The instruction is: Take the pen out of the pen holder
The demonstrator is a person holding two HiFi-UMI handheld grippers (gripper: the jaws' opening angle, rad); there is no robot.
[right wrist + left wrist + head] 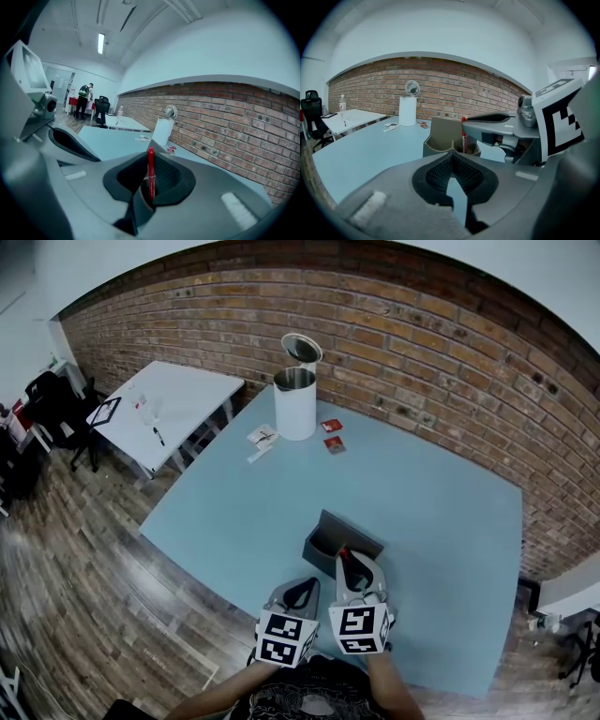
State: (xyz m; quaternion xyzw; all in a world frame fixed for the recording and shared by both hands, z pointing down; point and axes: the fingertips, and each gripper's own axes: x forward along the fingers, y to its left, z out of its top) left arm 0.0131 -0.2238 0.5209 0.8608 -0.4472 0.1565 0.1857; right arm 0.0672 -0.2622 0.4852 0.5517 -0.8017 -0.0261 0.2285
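The right gripper jaws tight on red pen — left gripper jaws together.

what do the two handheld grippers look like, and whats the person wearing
Both the left gripper and right gripper have smooth grey plastic bodies, with broad jaws lined by black ribbed pads. Each carries a white cube printed with black square markers. No cables show. The person's top is dark with a pale pattern.

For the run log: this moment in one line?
right hand-held gripper: shut on pen | pen: in pen holder | left hand-held gripper: shut, empty
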